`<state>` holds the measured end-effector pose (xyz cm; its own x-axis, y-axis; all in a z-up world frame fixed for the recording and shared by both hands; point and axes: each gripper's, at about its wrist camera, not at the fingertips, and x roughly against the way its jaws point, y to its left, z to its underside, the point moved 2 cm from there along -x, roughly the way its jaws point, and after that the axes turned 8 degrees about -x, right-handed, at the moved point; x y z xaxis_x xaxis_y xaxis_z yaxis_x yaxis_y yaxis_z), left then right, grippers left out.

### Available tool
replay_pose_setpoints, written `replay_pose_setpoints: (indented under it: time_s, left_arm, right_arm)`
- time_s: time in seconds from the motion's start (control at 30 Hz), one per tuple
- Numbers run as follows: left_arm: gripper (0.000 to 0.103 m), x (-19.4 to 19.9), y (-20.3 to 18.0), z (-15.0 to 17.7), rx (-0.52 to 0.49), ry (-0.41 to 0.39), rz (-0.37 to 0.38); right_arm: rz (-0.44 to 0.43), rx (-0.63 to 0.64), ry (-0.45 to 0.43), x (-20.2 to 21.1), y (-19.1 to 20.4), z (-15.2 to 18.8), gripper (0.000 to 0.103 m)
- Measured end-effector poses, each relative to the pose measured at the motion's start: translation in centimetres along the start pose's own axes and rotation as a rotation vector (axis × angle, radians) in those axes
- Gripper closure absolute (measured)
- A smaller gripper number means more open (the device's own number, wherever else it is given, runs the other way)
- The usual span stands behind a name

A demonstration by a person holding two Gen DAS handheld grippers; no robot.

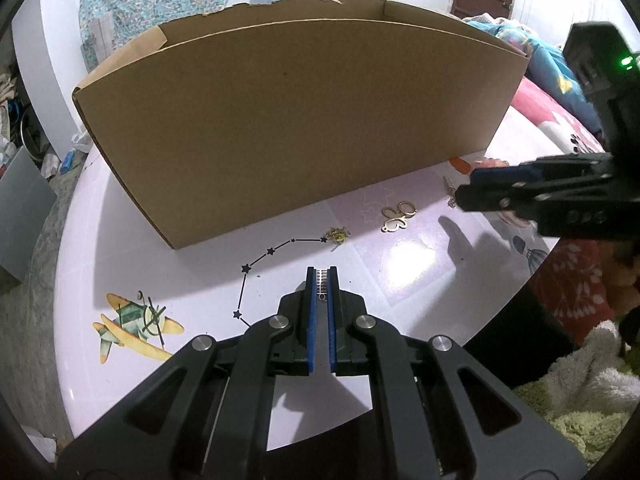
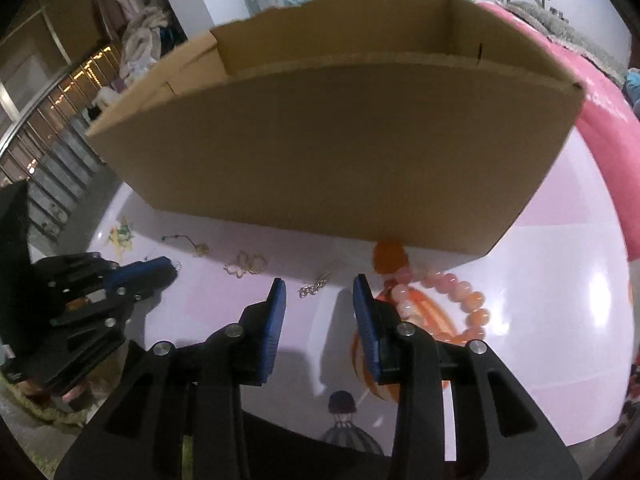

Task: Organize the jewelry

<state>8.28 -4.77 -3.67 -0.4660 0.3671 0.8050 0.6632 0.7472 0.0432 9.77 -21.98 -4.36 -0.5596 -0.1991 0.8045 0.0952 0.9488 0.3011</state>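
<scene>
A large open cardboard box (image 1: 288, 120) stands on the white round table (image 1: 420, 264); it also shows in the right wrist view (image 2: 332, 148). My left gripper (image 1: 321, 276) is shut on a small silver rhinestone piece (image 1: 321, 282), held above the table. It shows at the left of the right wrist view (image 2: 160, 270). My right gripper (image 2: 318, 288) is open and empty above the table, beside a pink and orange bead bracelet (image 2: 460, 292). Gold butterfly earrings (image 1: 398, 216), a small gold chain (image 1: 338, 235) and a silver earring (image 2: 320, 280) lie in front of the box.
The table carries printed pictures: an aeroplane (image 1: 136, 326), a star line (image 1: 256, 264), a balloon (image 2: 404, 328). A bed with pink bedding (image 1: 560, 120) lies to the right. A fluffy towel (image 1: 592, 384) lies below the table edge.
</scene>
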Motion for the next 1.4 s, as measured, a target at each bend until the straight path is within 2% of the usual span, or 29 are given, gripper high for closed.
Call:
replay_pose_setpoints:
  time_s: [0.1, 0.23, 0.43, 0.77, 1.03, 1.4]
  left_arm:
    - [0.099, 0.0, 0.1, 0.0, 0.003, -0.001, 0.003]
    - [0.099, 0.0, 0.3, 0.0, 0.004, -0.002, 0.006]
    - [0.099, 0.0, 0.4, 0.0, 0.007, -0.003, 0.008]
    - [0.099, 0.0, 0.4, 0.0, 0.004, -0.008, 0.005]
    - [0.099, 0.3, 0.6, 0.4, 0.006, -0.020, -0.005]
    - [0.099, 3.6, 1.2, 0.2, 0.028, -0.076, -0.010]
  right_arm:
    - [0.018, 0.007, -0.020, -0.3, 0.3, -0.1, 0.070]
    - [0.041, 0.055, -0.034, -0.8, 1.0, -0.2, 0.085]
    - [0.044, 0.077, -0.039, -0.8, 1.0, -0.4, 0.098]
    - [-0.040, -0.003, -0.058, 0.4, -0.5, -0.4, 0.101]
    - [-0.072, -0.026, -0.098, 2.4, -0.8, -0.8, 0.101]
    - [-0.156, -0.027, -0.161, 6.1, -0.3, -1.7, 0.101]
